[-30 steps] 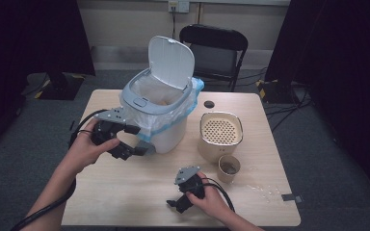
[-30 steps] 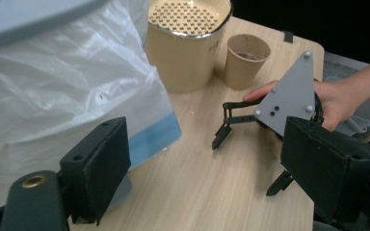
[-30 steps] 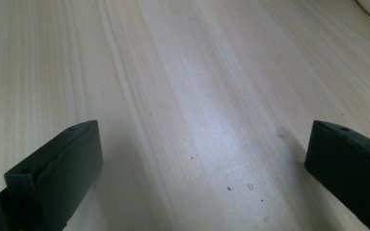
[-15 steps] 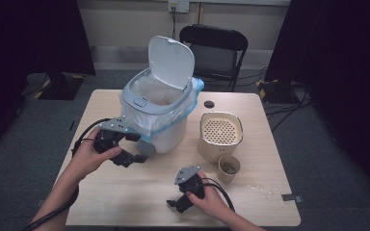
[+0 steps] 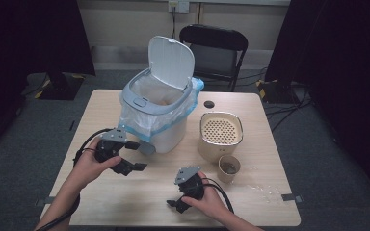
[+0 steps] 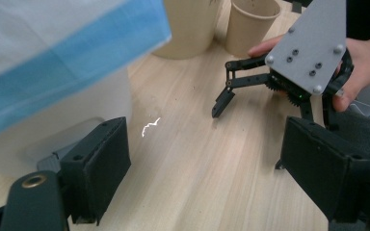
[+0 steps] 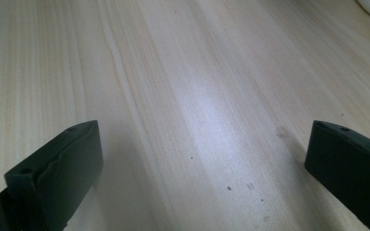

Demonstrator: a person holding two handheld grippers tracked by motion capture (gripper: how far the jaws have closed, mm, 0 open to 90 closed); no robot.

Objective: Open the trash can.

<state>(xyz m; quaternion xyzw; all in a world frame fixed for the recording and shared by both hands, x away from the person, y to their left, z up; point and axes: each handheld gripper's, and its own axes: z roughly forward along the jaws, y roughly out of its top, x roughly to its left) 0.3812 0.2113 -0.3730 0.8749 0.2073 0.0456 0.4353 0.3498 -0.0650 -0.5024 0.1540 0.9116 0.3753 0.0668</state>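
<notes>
High view: the left hand-held gripper [image 5: 137, 155] has sunk from the bin [image 5: 159, 130] at frame centre toward the counter [image 5: 125, 202], jaws apart and empty. The right hand-held gripper [image 5: 175, 207] rests open at lower centre. The bin work looks finished.

A light wooden desk [image 5: 125, 211] is standing on dark grey carpet [image 5: 38, 139], its grain showing pale under soft overhead light. Behind it a black folding chair [image 5: 214, 45] is sitting empty against a cream wall [image 5: 125, 19] — a socket [image 5: 178, 6] with a cable hanging down is showing near the top. Black curtains [image 5: 29, 38] are hanging at both sides, keeping the corners dark — cables [image 5: 289, 103] are trailing across the floor at the right.
</notes>
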